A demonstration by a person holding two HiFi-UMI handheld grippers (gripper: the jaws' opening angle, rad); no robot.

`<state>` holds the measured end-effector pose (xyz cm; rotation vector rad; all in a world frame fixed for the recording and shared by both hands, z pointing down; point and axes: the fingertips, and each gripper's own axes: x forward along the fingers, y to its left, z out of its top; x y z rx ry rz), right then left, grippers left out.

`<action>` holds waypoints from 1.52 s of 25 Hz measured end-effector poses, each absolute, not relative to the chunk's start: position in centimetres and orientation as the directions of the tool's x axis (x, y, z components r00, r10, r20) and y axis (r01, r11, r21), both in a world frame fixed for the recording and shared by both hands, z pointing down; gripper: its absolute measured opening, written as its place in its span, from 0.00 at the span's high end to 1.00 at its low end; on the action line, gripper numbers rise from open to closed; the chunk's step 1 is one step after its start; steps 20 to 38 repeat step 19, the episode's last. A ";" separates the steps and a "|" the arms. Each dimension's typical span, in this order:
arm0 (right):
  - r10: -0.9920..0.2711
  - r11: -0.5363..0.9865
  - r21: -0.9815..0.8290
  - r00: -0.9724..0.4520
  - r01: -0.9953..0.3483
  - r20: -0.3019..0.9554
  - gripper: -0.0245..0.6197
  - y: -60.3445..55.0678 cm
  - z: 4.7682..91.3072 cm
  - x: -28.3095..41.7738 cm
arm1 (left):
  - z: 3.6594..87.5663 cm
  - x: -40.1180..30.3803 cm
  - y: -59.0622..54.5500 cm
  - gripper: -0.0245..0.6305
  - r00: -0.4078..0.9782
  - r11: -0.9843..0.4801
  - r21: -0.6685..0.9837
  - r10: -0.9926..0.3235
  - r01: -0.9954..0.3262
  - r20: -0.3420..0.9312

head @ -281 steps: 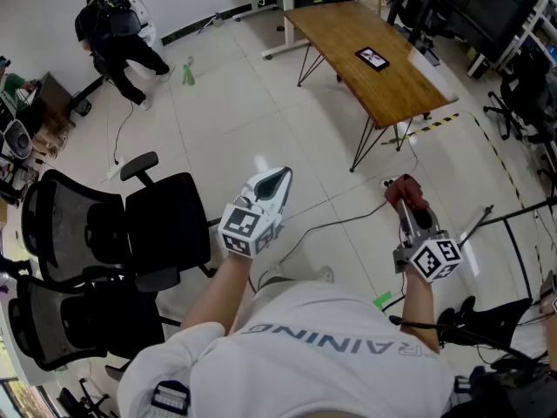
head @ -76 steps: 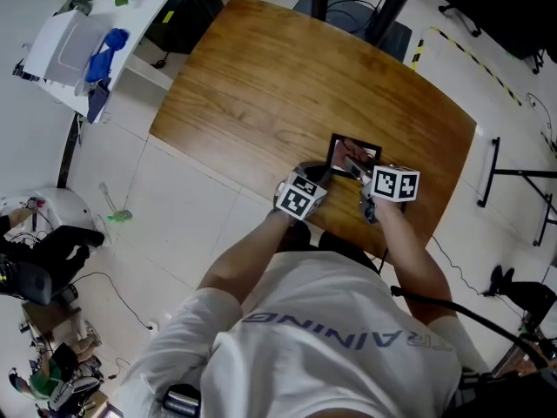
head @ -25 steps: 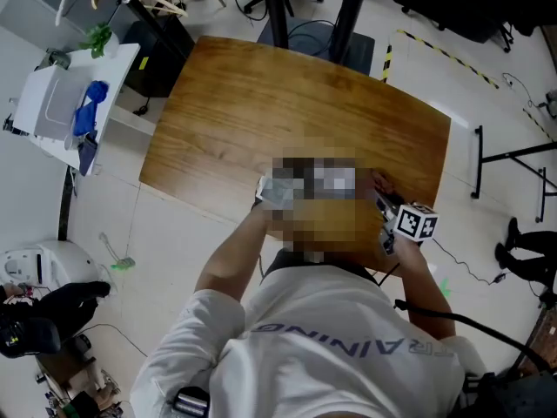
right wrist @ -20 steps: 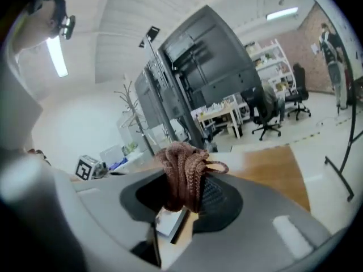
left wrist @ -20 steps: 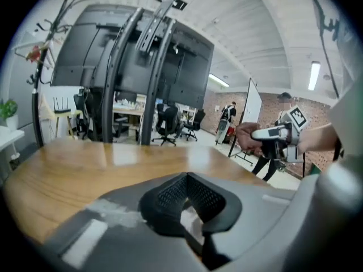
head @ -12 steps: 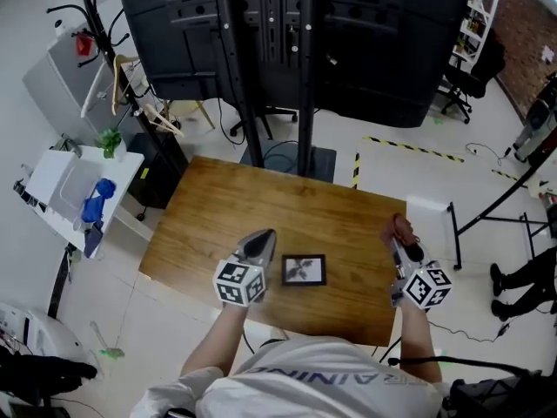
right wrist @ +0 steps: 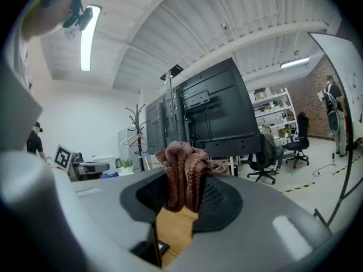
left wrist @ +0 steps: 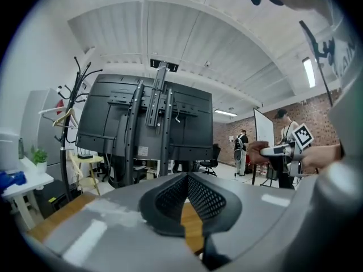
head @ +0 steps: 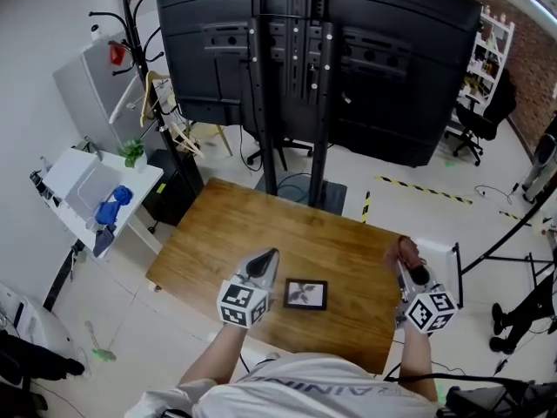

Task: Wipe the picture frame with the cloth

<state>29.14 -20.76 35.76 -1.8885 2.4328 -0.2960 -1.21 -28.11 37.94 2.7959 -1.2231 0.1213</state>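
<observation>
The picture frame (head: 305, 293) lies flat on the wooden table (head: 235, 233), toward the near edge and roughly midway along it, with nothing touching it. Its border is dark; the picture inside is too small to make out.

The cloth (head: 405, 249) is a reddish-brown knitted bunch, off to the frame's right and near the table's right edge. The right gripper (head: 409, 266) has its jaws clamped on it. In the right gripper view the cloth (right wrist: 184, 174) stands up in folds between the two dark mesh pads of the right gripper (right wrist: 184, 190), and a strip of table wood shows below it.

The left gripper (head: 265, 259) is just beside the frame's left edge in the head view, but not on it. In its own view the left gripper (left wrist: 186, 178) has its jaws together at the tips with nothing between them, and only table wood shows through the gap lower down.

Both gripper views look out level across the room rather than down at the table.

Beyond the table's far edge stands a large black screen stand (head: 322, 59), seen from its back (mounting rails showing). To the left are a coat rack (head: 130, 24) and a small white side table (head: 83, 181) with a blue object (head: 111, 209) on it.
</observation>
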 end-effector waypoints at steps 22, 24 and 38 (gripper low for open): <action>-0.943 0.304 -0.152 -0.320 -0.940 0.093 0.79 -22.8 36.1 26.5 | 38.3 -0.5 -29.2 0.95 0.711 -0.704 0.095 -0.695 -0.704 0.111; -0.943 0.304 -0.152 -0.320 -0.940 0.093 0.79 -22.8 36.1 26.5 | 38.3 -0.5 -29.2 0.95 0.711 -0.704 0.095 -0.695 -0.704 0.111; -0.943 0.304 -0.152 -0.320 -0.940 0.093 0.79 -22.8 36.1 26.5 | 38.3 -0.5 -29.2 0.95 0.711 -0.704 0.095 -0.695 -0.704 0.111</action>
